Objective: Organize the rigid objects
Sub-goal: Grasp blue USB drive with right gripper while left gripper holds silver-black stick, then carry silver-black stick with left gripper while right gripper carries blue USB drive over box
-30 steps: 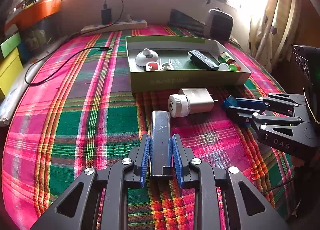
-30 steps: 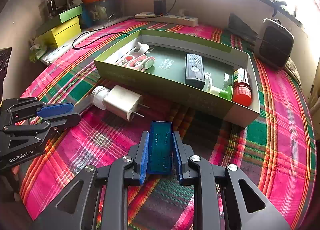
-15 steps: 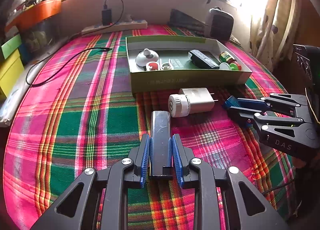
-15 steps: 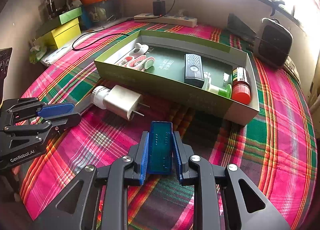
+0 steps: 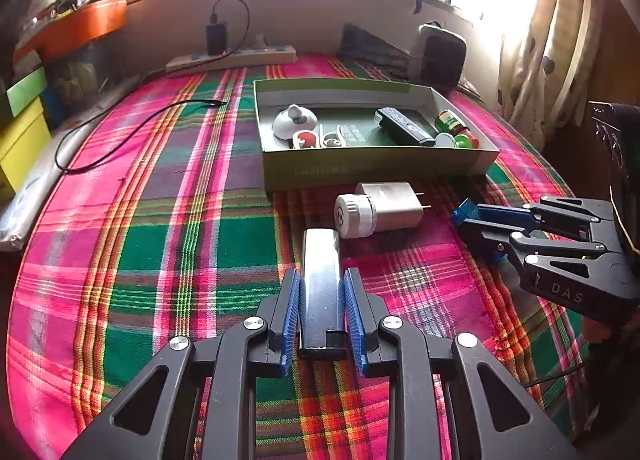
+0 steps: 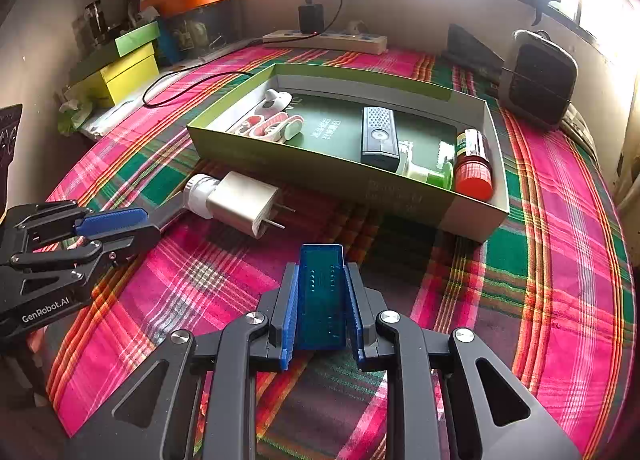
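Left gripper pinches a dark flat bar lengthwise; right gripper pinches a translucent blue case. Both are held low over the plaid cloth, likely bound for the green tray. A charger plug lies just before it. Gripper bodies read "GenRobot.AI" and "DAS".

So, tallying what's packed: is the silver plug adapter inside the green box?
No, the silver plug adapter lies on the cloth outside the green box.
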`<action>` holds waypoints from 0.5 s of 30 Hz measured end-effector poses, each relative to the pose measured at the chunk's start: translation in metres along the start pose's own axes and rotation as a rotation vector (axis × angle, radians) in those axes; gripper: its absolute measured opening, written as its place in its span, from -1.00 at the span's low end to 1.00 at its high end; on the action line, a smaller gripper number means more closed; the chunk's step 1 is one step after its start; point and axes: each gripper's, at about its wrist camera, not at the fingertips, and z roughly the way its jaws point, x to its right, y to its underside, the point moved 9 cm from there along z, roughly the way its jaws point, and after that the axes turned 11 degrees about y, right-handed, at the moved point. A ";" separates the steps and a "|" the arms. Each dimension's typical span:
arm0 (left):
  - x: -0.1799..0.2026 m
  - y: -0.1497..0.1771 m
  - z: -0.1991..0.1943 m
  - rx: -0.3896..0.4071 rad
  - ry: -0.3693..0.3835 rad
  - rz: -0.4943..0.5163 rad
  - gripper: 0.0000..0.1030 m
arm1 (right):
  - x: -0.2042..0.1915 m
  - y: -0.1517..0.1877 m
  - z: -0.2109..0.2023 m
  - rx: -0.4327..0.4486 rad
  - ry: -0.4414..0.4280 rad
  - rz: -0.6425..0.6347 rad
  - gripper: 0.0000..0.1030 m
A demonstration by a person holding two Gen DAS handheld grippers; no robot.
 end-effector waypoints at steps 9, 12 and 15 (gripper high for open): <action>0.004 -0.005 -0.011 0.030 0.003 0.006 -0.57 | 0.002 -0.001 -0.011 0.026 -0.014 0.026 -0.56; 0.004 -0.004 -0.012 0.029 0.001 0.005 -0.57 | 0.001 -0.003 -0.015 0.036 -0.017 0.034 -0.56; 0.004 -0.003 -0.013 0.029 0.001 0.004 -0.57 | 0.001 -0.004 -0.019 0.044 -0.016 0.040 -0.56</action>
